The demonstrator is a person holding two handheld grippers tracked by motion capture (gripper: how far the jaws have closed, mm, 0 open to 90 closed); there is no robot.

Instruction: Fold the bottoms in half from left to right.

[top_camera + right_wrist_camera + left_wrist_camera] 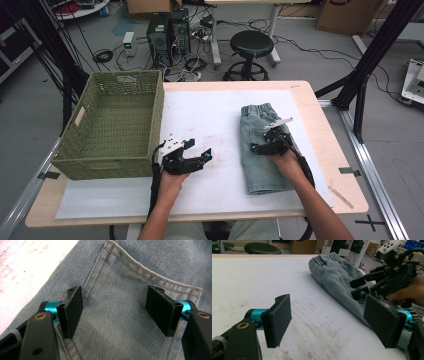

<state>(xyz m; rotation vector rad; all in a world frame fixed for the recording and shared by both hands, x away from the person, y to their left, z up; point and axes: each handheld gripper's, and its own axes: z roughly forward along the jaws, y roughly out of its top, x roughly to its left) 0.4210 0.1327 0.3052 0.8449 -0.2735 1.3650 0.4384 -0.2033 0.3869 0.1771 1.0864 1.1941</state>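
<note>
Right gripper point(261, 142): jaws wide, nothing held, poised over the back pocket point(130, 297) of the shorts point(261, 150). Shorts lie flat at the right of the table point(320, 125). Left gripper point(197, 150): jaws wide, empty, just right of the basket point(112, 125).

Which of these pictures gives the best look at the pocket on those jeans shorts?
The right gripper view: the pocket lies close beneath the open jaws, its stitching sharp. The left gripper view shows it small, from the side, on the shorts. The high view shows the whole shorts, the pocket faint.
</note>
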